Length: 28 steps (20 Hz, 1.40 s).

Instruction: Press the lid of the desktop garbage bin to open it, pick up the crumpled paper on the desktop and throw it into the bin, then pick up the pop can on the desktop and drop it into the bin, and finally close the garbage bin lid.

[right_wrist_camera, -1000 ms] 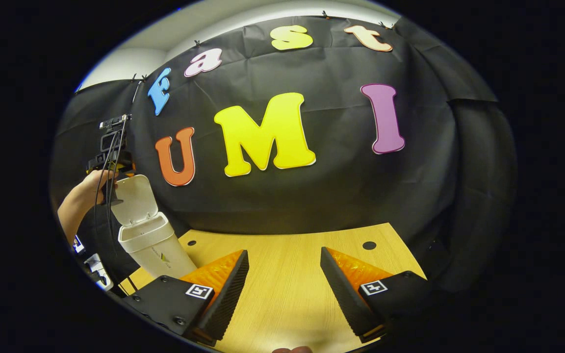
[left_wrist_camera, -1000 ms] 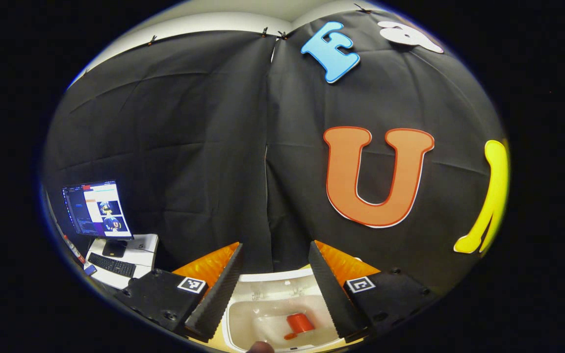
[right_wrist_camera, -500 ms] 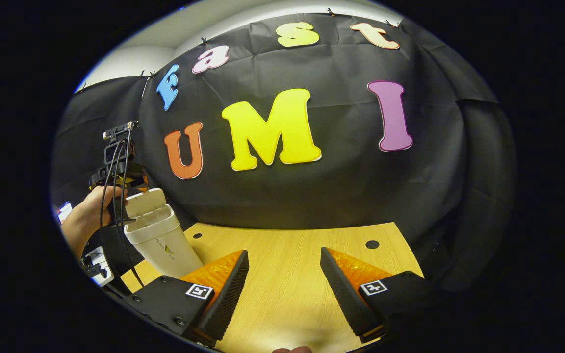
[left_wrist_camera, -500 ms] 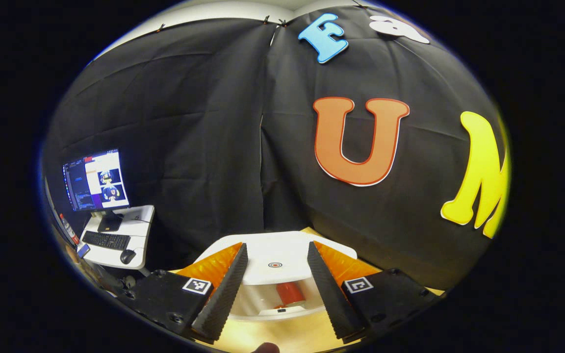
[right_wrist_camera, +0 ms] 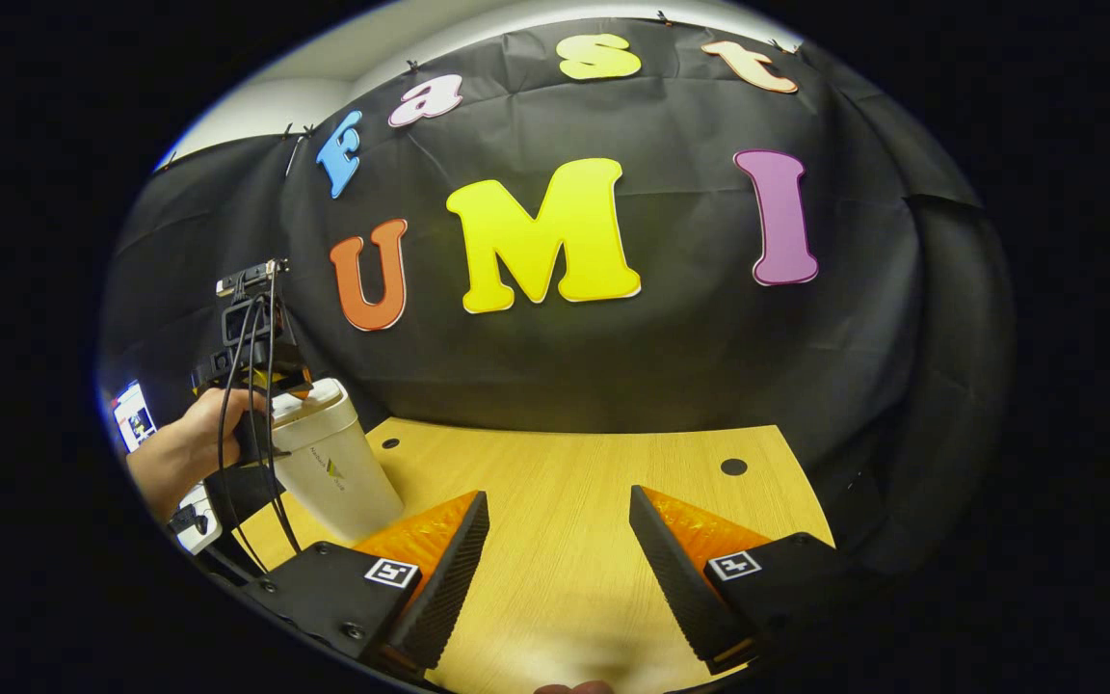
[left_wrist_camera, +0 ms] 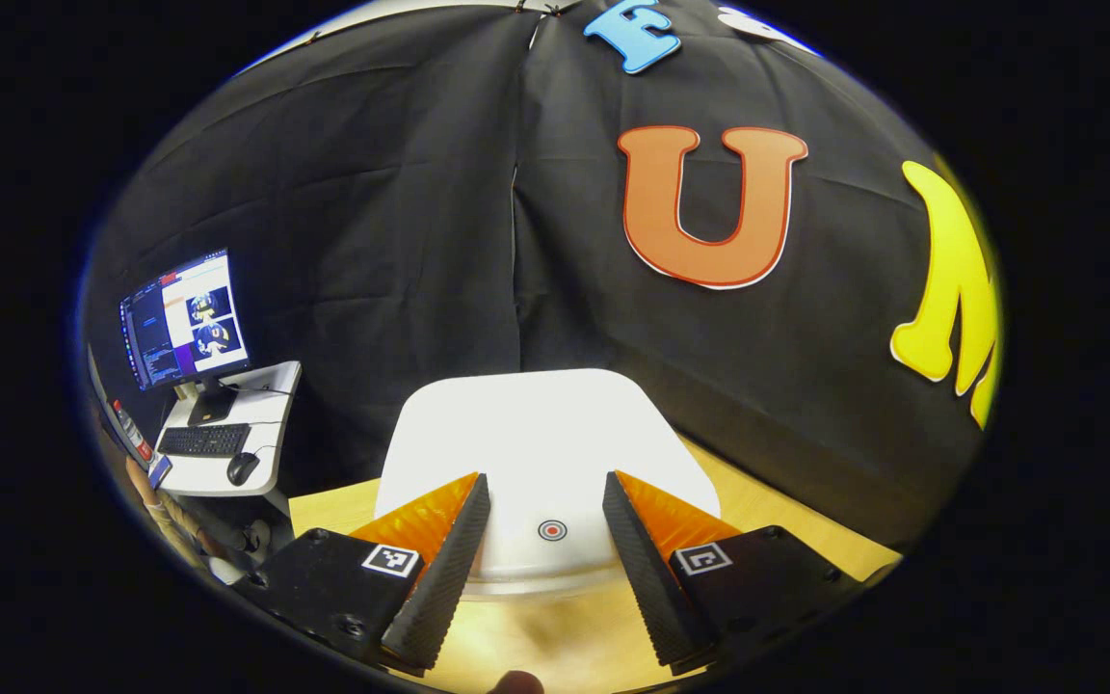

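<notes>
over the bin lid (left_wrist_camera: 536,434) at the table's (right_wrist_camera: 574,501) left end, my left hand-held gripper (left_wrist_camera: 541,569) sits released, fingers straddling the target mark. right hand-held gripper (right_wrist_camera: 560,578) released, idle. risk: i judge uneven pressure leaves the lid unlatched or tips the bin (right_wrist_camera: 338,472).

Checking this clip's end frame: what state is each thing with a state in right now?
Bin lid: down, closed over the bin.
Left gripper: jaws open, over the lid.
Right gripper: jaws open, holding nothing, above the table.
Monitor: switched on.
</notes>
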### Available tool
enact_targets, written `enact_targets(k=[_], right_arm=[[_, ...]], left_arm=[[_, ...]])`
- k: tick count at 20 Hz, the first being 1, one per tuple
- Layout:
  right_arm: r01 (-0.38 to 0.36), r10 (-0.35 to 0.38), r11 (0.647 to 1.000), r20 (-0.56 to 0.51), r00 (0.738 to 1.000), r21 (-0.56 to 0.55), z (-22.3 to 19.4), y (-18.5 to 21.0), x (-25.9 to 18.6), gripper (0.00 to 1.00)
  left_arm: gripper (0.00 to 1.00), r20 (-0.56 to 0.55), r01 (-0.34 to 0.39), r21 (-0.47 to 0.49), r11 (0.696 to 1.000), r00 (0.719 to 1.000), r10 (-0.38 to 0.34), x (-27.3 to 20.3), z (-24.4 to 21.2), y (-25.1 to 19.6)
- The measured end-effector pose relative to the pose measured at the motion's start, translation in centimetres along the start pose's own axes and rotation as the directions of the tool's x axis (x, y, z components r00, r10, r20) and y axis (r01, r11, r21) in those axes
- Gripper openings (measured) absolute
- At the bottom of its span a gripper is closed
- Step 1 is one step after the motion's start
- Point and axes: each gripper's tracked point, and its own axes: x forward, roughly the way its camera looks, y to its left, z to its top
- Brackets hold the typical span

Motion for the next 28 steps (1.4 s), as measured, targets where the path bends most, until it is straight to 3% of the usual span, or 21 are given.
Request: enact_targets(k=[3,8,9,10,19,23,25,28], right_arm=[[-0.001,0.001,1.0,-0.009,1.0,0.0,-0.3,-0.1,0.2,0.93],[-0.031,0.032,0.995,-0.016,0.999,0.092,-1.3,0.5,0.3,0.93],[-0.03,0.031,0.994,-0.017,0.999,0.101,-1.6,0.5,0.3,0.93],[-0.031,0.033,0.994,-0.017,0.999,0.107,-1.9,0.4,0.3,0.93],[-0.086,0.094,0.985,-0.047,0.994,0.15,-3.1,1.5,0.4,0.93],[-0.106,0.11,0.986,-0.021,0.994,0.133,-1.8,3.1,0.5,0.93],[-0.11,0.111,0.989,-0.004,0.994,0.103,-1.0,3.8,0.5,0.93],[-0.069,0.066,0.996,0.057,0.996,0.058,1.0,4.0,0.7,0.93]], left_arm=[[0.82,0.015,0.002,0.006,1.0,1.0,-0.002,0.1,-0.6,0.2],[0.81,0.095,0.023,0.009,1.0,0.995,-0.024,0.1,-0.8,0.1],[0.87,0.099,0.022,0.017,1.0,0.995,-0.024,0.1,-1.2,0.0],[0.81,0.098,0.02,0.031,0.999,0.995,-0.023,0.1,-1.4,-0.1],[0.8,0.159,0.035,0.058,0.998,0.986,-0.044,0.2,-1.8,-0.1],[0.79,0.188,0.045,0.087,0.995,0.98,-0.061,-0.2,-0.8,-0.1],[0.79,0.183,0.07,0.085,0.994,0.98,-0.085,-0.3,-1.1,-0.3],[0.92,0.195,0.166,0.103,0.981,0.963,-0.184,-1.4,-0.1,-1.5]])
